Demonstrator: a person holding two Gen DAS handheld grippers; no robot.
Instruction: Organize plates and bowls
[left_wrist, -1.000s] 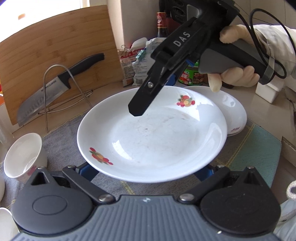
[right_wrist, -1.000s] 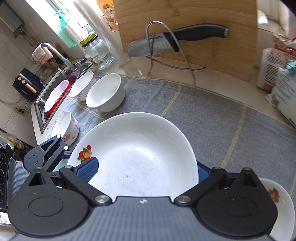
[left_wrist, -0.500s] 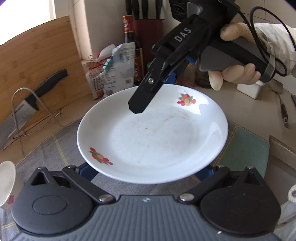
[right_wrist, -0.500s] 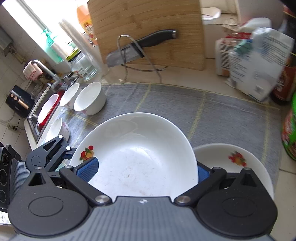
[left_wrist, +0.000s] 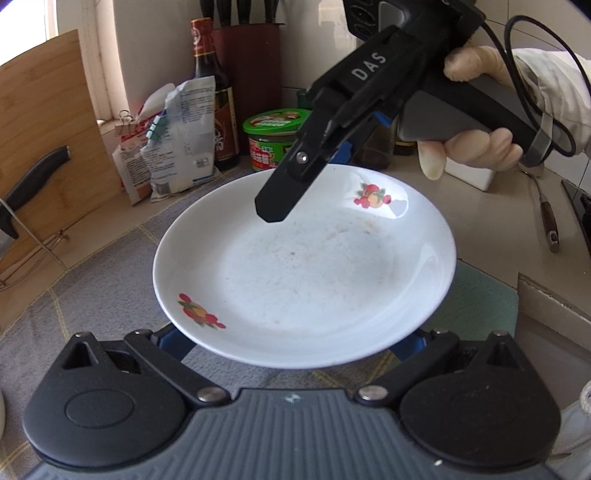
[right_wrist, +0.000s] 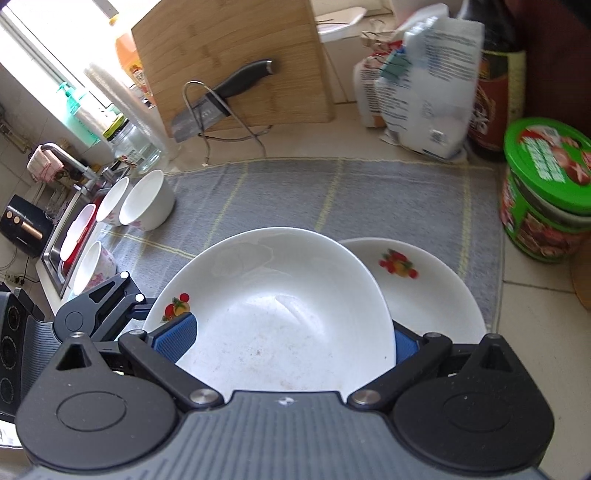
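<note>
Plates first: in your left wrist view, the held plate (left_wrist: 306, 273), white with fruit motifs and faint smears, sits between the blue pads of your left gripper (left_wrist: 295, 341), whose fingers are clamped on its near rim from both sides. It is raised over the grey mat (left_wrist: 96, 295). Your right gripper (left_wrist: 332, 122), held in a gloved hand (left_wrist: 476, 147), reaches over the far rim; its finger ends are hidden there, so the grip cannot be confirmed from this side. Behind stand a green-lidded tub (left_wrist: 275, 138), a dark sauce bottle (left_wrist: 214, 92) and clipped bags (left_wrist: 173, 136). In your right wrist view, the same held plate (right_wrist: 280, 314) is tilted and pinched between the blue pads of your right gripper (right_wrist: 284, 339), jaws closed on its rim. Your left gripper (right_wrist: 107, 310) shows at the plate's left edge. A second plate (right_wrist: 424, 295) lies on the grey mat (right_wrist: 332, 199) just beyond and partly under it. White bowls (right_wrist: 147, 203) stand at the mat's left end beside the sink (right_wrist: 55, 258), well apart from both plates. A cleaver (right_wrist: 218, 99) rests in a wire stand against the cutting board (right_wrist: 229, 55).
</note>
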